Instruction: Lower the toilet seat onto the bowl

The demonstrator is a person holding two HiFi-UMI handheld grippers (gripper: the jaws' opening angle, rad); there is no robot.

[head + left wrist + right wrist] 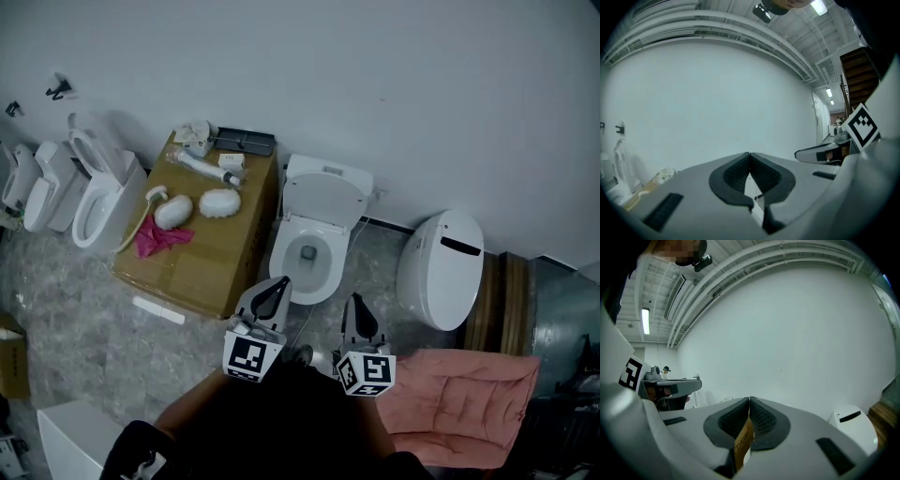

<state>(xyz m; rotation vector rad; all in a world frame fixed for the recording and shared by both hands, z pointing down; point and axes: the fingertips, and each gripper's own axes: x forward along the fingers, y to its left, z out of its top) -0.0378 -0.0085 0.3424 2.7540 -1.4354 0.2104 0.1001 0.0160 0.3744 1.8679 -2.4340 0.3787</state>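
My left gripper [749, 154] is clenched, its pads meeting tip to tip with nothing between them. My right gripper [749, 400] is clenched too. A tan sliver with print shows in the slit under its tips, and I cannot tell what it is. Both hang side by side, apart from the toilet seat [281, 261], which lies flat on the bowl [314, 246]. The lid [323, 199] stands upright behind it. A cardboard box [220, 258] sits just left of the bowl. A closed white toilet [441, 267] stands to the right, with a pink cushion [459, 394] near it.
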